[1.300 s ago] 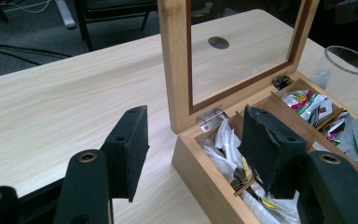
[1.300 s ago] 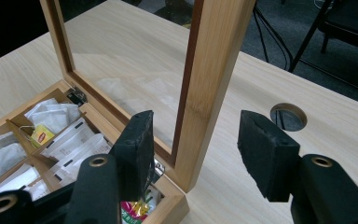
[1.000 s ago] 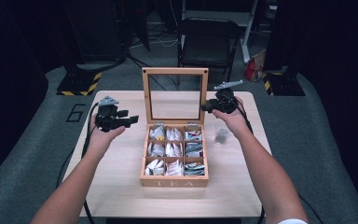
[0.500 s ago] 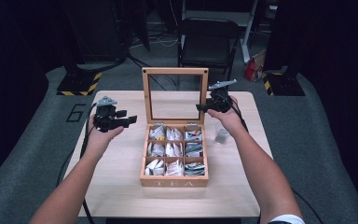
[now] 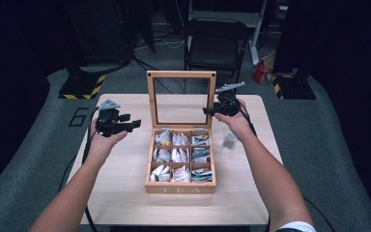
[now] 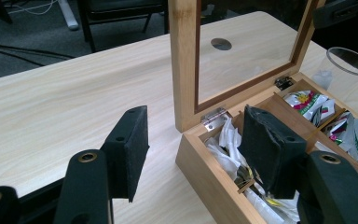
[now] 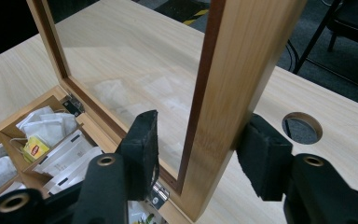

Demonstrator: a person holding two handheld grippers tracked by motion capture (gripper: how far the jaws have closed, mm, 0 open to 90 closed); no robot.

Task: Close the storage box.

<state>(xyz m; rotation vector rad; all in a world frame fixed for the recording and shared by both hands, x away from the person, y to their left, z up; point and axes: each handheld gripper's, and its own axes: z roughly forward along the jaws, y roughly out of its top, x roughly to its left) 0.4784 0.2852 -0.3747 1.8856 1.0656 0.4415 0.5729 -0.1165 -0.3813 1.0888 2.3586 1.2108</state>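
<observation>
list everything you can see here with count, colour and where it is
light wooden table: one, pale wood, centre of the high view
wooden tea box with glass-paned lid: one, light wood, mid-table, lid upright
paper tea bag sachets: many, mostly white, in nine compartments
clear plastic cup: one, transparent, right of the box
black folding chair: one, behind the table
left gripper: one, black, left of the box, jaws apart and holding nothing
right gripper: one, black, jaws have just been closing around the lid's side rail
</observation>
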